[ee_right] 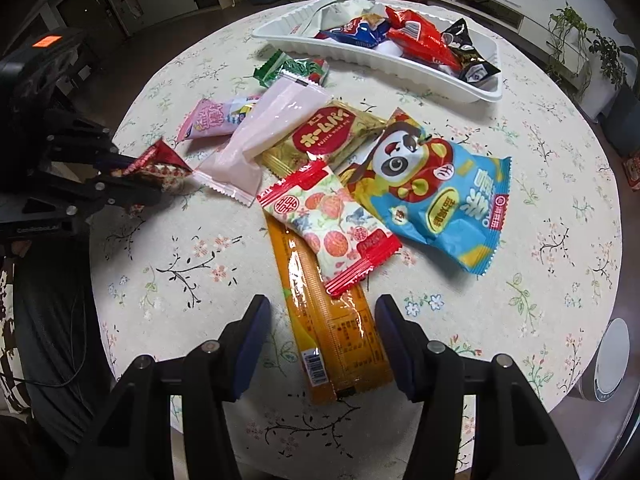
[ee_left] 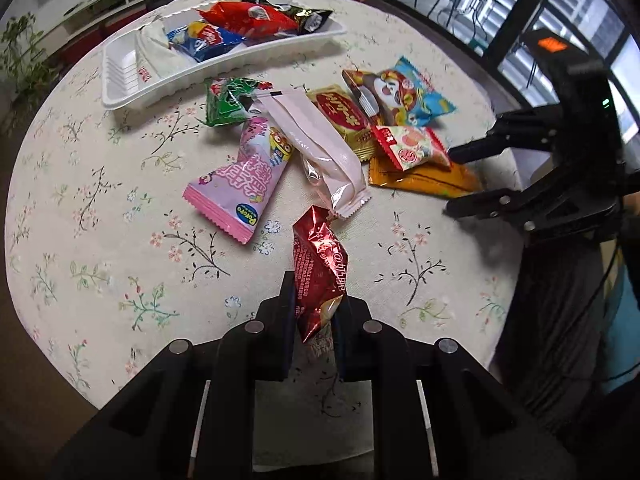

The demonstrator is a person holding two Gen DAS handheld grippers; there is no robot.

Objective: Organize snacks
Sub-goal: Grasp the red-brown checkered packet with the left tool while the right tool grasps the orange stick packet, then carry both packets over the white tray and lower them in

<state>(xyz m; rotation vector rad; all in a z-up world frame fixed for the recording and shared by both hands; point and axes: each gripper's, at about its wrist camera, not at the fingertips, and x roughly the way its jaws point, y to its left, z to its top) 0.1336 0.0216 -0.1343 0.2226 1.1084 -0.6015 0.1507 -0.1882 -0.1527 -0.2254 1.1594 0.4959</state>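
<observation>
Snacks, loose, assorted: a heap of sealed packets is spread over the middle of the round table, which is covered with a floral cloth.

Item in hand: one dark red foil packet, pinched at its lower end by the fully closed left gripper and held just clear of the cloth. It is judged light, crinkly and slippery; a hold across the body or the crimped seam is advised, with gentle pressure, since the contents may crush.

Item next in line: a long orange packet, flat on the cloth and partly overlapped by a red-and-white peach-print packet. The right gripper is set astride it, jaws partly open, pads not pressing on it. The wrapper is judged thin and limp; a hold across the narrow width is advised.

Also on the cloth: blue panda packet, gold packet, pale pink packet, pink cartoon packet, green packet.

Container: a white ribbed plastic tray at the far side, holding red, blue, black and white packets; room is left at one end.
</observation>
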